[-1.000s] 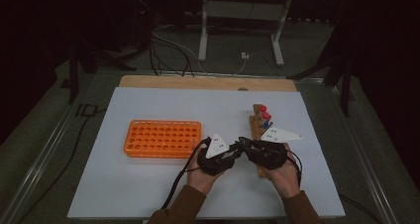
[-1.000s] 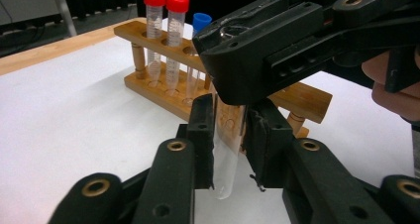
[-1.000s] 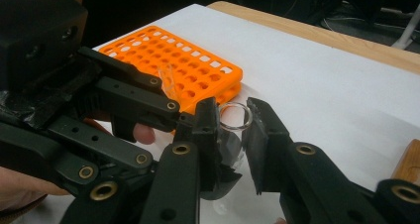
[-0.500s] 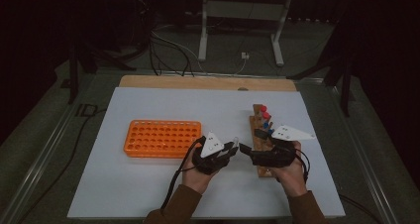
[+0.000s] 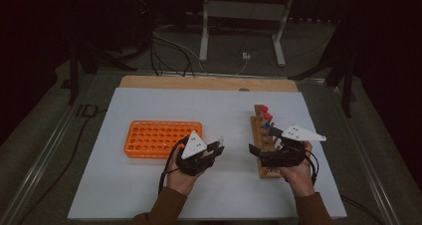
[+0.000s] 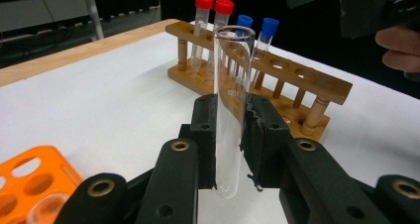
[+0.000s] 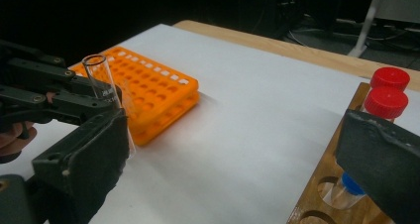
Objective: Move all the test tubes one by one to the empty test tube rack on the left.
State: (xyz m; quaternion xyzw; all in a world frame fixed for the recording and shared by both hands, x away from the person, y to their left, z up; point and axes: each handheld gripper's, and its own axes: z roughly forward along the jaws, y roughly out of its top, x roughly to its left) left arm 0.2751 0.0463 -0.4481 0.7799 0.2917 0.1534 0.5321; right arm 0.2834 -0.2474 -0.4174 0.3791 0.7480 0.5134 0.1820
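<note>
A dim room, a white-covered counter (image 5: pixel 149 195), and a handover just finished.

The left hand-held gripper (image 6: pixel 230 135) was clenched on a clear, uncapped glass tube (image 6: pixel 232 100), kept upright between its pads, probably so it could drop straight into a hole. Beyond it lay the wooden rack (image 6: pixel 297 80) with red- and blue-capped tubes; beside and behind it sat the orange rack (image 5: pixel 161 138), likely the destination. The right hand-held gripper (image 5: pixel 263 153), jaws just spread and empty, hovered over the wooden rack.
</note>
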